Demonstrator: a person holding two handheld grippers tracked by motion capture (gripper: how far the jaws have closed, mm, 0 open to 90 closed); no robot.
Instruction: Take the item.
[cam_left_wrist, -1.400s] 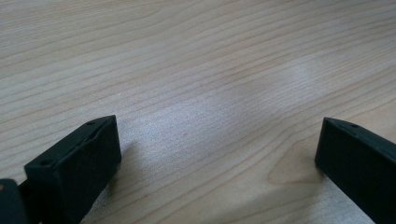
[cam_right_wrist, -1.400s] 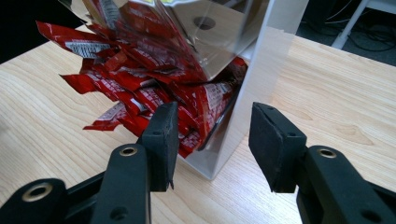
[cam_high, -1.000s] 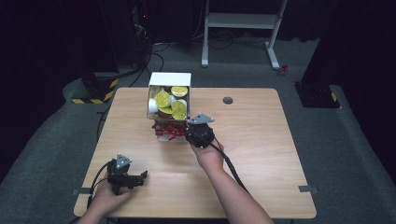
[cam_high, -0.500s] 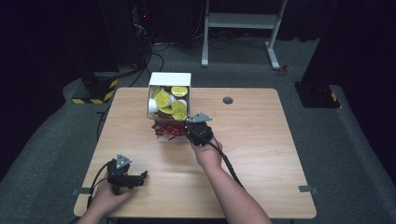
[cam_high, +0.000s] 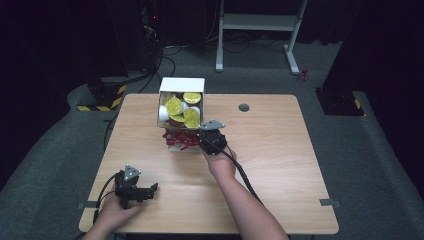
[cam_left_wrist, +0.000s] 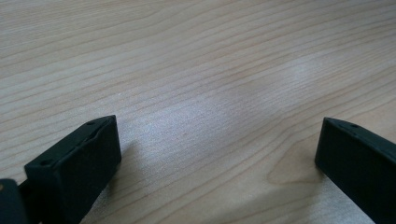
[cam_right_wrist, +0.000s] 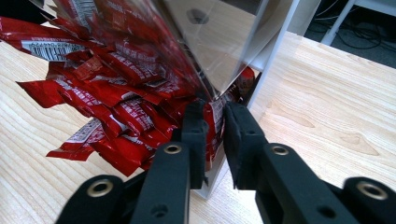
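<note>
Red sachet (cam_right_wrist: 215, 123) pinched by right tongs (cam_right_wrist: 215, 122), left tongs (cam_left_wrist: 217, 154) wide.

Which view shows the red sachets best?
The right gripper view: the red sachets spill from the box close up, the right gripper pinching one. The high view shows them small; the left gripper view shows bare table.
</note>
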